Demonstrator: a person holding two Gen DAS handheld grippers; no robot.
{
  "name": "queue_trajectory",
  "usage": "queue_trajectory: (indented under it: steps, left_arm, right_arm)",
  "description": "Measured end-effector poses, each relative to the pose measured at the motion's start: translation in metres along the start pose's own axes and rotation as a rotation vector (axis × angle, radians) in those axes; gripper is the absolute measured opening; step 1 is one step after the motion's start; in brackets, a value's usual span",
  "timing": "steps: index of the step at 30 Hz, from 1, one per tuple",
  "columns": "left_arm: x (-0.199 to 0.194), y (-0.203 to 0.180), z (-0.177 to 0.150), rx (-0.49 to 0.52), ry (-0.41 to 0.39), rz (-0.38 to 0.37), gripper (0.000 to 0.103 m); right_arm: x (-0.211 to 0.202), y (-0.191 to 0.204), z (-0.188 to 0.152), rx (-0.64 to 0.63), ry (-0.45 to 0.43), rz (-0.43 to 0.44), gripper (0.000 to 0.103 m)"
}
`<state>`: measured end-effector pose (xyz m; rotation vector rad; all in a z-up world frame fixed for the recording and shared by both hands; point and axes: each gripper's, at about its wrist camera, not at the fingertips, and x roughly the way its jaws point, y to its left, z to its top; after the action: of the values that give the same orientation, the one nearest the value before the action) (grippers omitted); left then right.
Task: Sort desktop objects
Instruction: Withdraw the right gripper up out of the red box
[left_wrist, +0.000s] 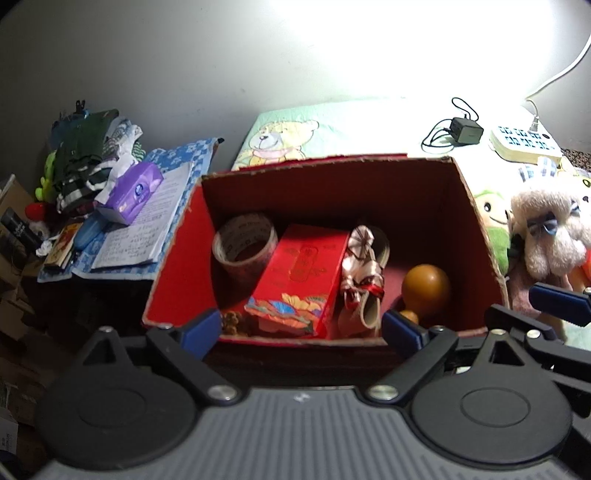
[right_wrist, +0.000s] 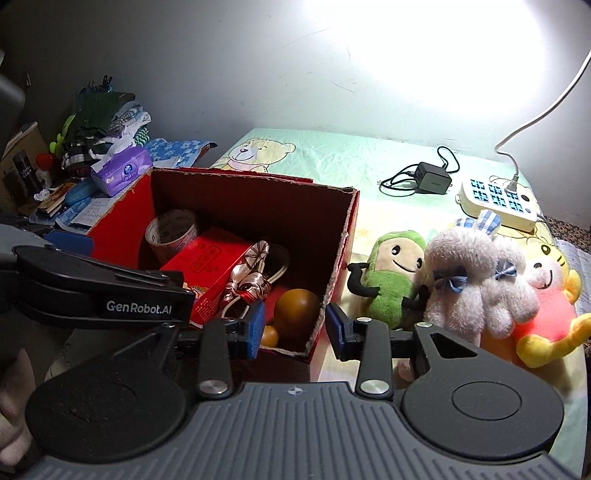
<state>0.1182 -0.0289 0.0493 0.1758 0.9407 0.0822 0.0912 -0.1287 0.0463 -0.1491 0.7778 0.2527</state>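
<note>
Left fingers (left_wrist: 297, 328) are spread wide and holding nothing, hovering level at the near wall of the box (left_wrist: 476, 221). Right fingers (right_wrist: 295, 328) are spread and bare too, straddling its near right corner. Inside, the red packet (left_wrist: 299, 273) lies flat with its long axis running front to back, between the tape roll (left_wrist: 245, 243) and the gourd (left_wrist: 426, 286). Plush toys (right_wrist: 476, 280) sit just right of the box.

A lived-in home bedroom is indicated by a teddy-bear-printed sheet (right_wrist: 332, 158), plush toys (right_wrist: 476, 280), folded clothes (right_wrist: 110, 125) and a tissue pack (right_wrist: 122, 171).
</note>
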Motion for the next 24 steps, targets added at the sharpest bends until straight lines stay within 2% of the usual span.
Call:
queue_trajectory:
  steps: [9,24]
  left_arm:
    - [0.015,-0.008,-0.034,0.012,0.096,-0.020,0.094]
    - [0.044,0.016,-0.056,0.037,0.211,-0.038,0.095]
  right_arm:
    - [-0.008,-0.005,-0.027,0.058,0.043,0.020,0.039]
    - [0.015,0.012,-0.048,0.116,0.164,-0.023,0.040]
